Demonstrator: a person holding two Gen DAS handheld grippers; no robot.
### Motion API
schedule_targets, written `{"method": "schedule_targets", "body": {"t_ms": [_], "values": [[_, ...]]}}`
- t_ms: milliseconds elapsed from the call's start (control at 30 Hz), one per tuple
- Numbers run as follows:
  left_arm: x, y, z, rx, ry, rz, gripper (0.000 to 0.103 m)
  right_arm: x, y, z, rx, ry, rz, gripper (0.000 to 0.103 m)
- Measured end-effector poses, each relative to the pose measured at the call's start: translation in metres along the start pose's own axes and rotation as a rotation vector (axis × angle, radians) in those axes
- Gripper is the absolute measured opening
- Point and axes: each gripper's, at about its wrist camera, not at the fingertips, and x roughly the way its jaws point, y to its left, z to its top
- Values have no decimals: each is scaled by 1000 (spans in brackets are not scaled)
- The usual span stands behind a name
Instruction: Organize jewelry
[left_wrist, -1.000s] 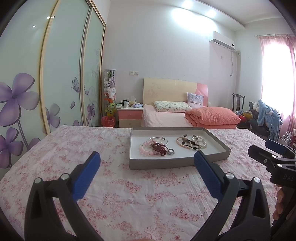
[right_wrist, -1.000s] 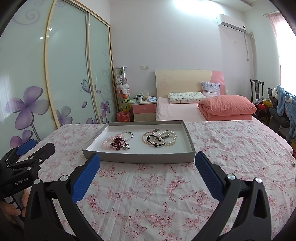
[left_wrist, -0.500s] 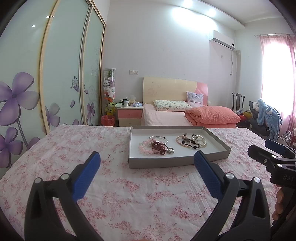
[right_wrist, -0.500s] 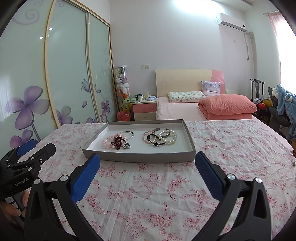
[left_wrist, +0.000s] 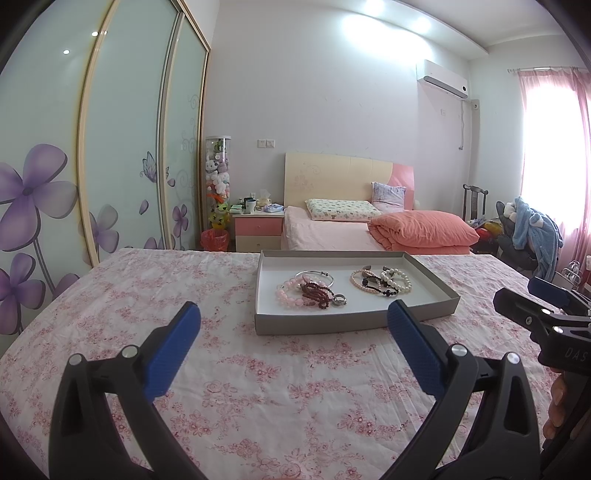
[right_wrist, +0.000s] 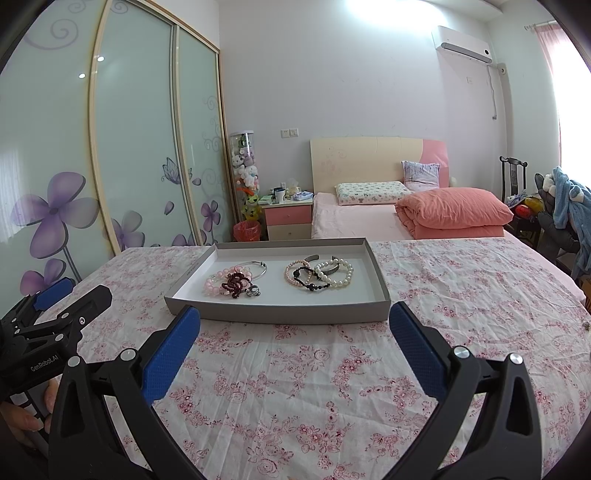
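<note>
Jewelry lies in two tangled heaps inside a shallow grey tray (right_wrist: 280, 314) on the floral tablecloth (right_wrist: 332, 387). The left heap (right_wrist: 234, 282) mixes pink beads, a dark red beaded strand, a thin silver bangle and a small ring-like piece; the right heap (right_wrist: 319, 275) overlaps a pearl bracelet, a pink beaded one, a black corded strand and a metal cuff.

Both claws hang short of the tray, touching nothing. The right gripper (right_wrist: 293, 334) has its jaws spread wide and empty, and the left gripper (left_wrist: 293, 328) is likewise splayed with nothing between its blue pads.

The risk, as I judge it, sits in the tangles — pinching one strand would likely drag its neighbours up with it, and a snagged loop could drop back or spill over the low tray wall onto the cloth. The beads are round and smooth, so a shallow pinch may slip. The tray looks light, and a nudge against its near wall could slide it on the wrinkled fabric unless the other claw steadies it.

Readable writing: "GenRobot.AI" on the left tool's body in the right wrist view, and "DAS" — cut off — on the right tool in the left wrist view. Small print on the tray's inner wall is illegible.
</note>
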Motion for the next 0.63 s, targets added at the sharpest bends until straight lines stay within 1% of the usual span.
{"method": "schedule_targets", "body": {"t_ms": [633], "values": [[1,-2,-3,-4,11,-4,99,-1,0,-5,4,1,-2,101]]}}
